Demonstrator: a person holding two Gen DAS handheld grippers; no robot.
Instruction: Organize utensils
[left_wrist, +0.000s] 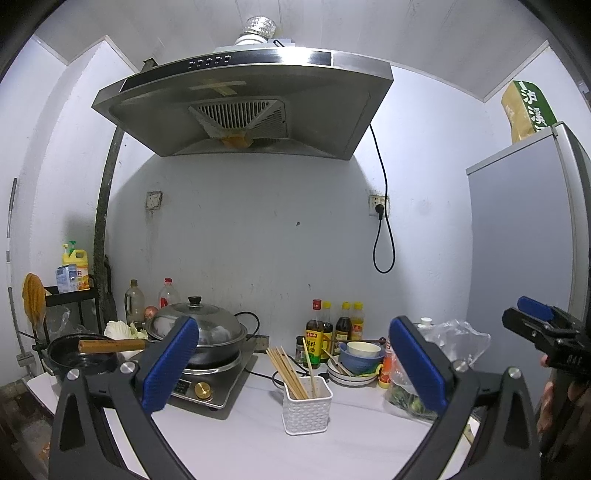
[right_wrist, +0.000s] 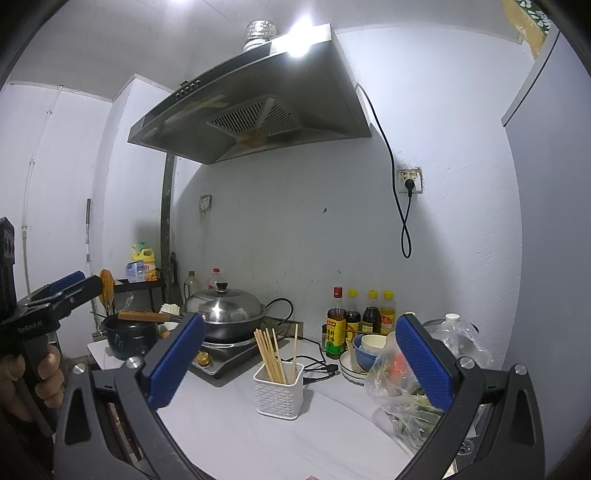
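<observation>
A white perforated utensil holder (left_wrist: 307, 410) stands on the white counter (left_wrist: 240, 443) and holds several wooden chopsticks (left_wrist: 286, 371). It also shows in the right wrist view (right_wrist: 279, 392) with the chopsticks (right_wrist: 271, 354). More chopsticks (left_wrist: 334, 360) lie across stacked plates and a blue bowl (left_wrist: 360, 360). My left gripper (left_wrist: 295, 360) is open and empty, held above the counter in front of the holder. My right gripper (right_wrist: 299, 362) is open and empty, also facing the holder.
An induction cooker with a lidded wok (left_wrist: 199, 328) sits at the left, beside a black pot (left_wrist: 79, 356). Sauce bottles (left_wrist: 334, 325) stand at the wall. A plastic bag of vegetables (left_wrist: 410, 391) lies at the right. A fridge (left_wrist: 524, 236) stands at the far right, a range hood overhead.
</observation>
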